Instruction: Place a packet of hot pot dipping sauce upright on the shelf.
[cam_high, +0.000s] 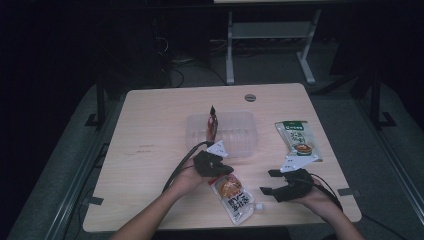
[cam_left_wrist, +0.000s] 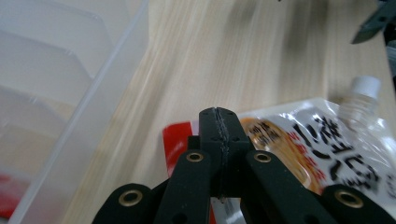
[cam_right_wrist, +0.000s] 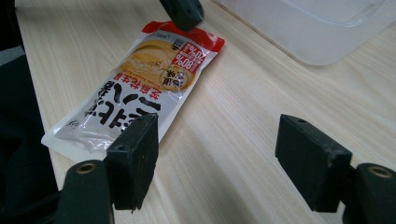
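A white spouted pouch (cam_high: 234, 194) with a red top edge lies flat near the table's front edge, between my two hands. My left gripper (cam_high: 226, 170) is shut, its jaws pressed flat together right at the pouch's (cam_left_wrist: 299, 144) red end; whether the edge is pinched between them I cannot tell. The right gripper view has the left gripper's tip (cam_right_wrist: 183, 11) on that red edge. My right gripper (cam_high: 268, 181) stands open to the right of the pouch (cam_right_wrist: 135, 88), low over bare wood, with nothing between its pads (cam_right_wrist: 308, 156).
A clear ribbed plastic container (cam_high: 240, 135) sits mid-table just beyond my left hand, with a red sachet (cam_high: 212, 122) standing upright in it. A green-topped pouch (cam_high: 299, 140) lies to the right. A grey grommet (cam_high: 250, 97) marks the table's far edge.
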